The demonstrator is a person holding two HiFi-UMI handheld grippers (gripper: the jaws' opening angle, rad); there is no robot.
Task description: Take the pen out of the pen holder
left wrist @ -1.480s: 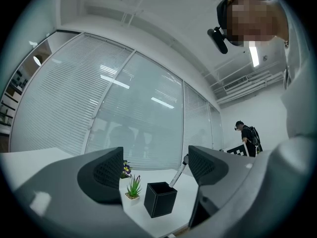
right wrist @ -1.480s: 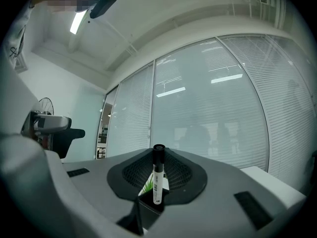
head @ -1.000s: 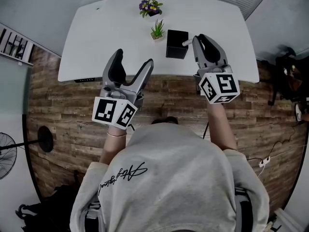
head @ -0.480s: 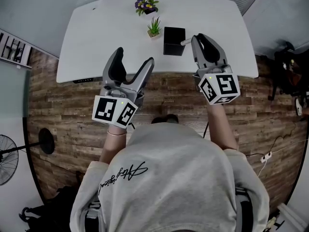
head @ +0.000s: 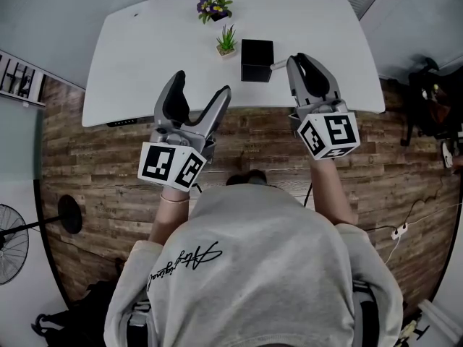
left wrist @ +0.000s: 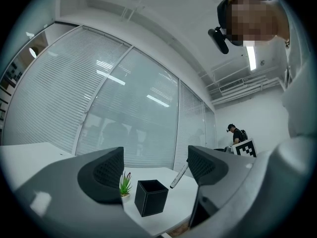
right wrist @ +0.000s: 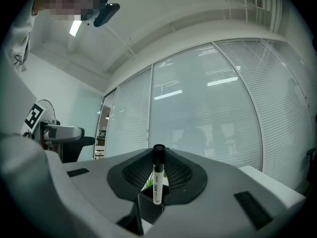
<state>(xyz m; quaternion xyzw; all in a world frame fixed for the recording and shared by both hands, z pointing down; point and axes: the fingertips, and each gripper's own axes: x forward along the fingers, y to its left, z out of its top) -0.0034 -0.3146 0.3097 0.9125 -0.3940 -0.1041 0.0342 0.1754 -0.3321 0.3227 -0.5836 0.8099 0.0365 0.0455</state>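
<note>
The black square pen holder (head: 257, 60) stands on the white table (head: 145, 56). My right gripper (head: 295, 62) is just right of it, shut on a white pen with a black cap (right wrist: 158, 175). The pen's pale end (head: 277, 64) sticks out toward the holder. In the left gripper view the pen (left wrist: 179, 175) hangs tilted in the air, clear of the holder (left wrist: 151, 197) and to its right. My left gripper (head: 201, 87) stays open and empty over the table's front edge, left of the holder. In the right gripper view the holder (right wrist: 147, 205) shows behind the jaws.
A small green potted plant (head: 226, 42) stands just left of the holder. A pot of purple flowers (head: 211, 6) sits further back. Glass walls with blinds rise behind the table. A person (left wrist: 237, 134) stands in the far background. A fan (head: 11, 237) stands on the wood floor at left.
Both grippers keep their places and states. Only the head view has drifted, so the table and holder sit slightly higher and further left in the picture.
</note>
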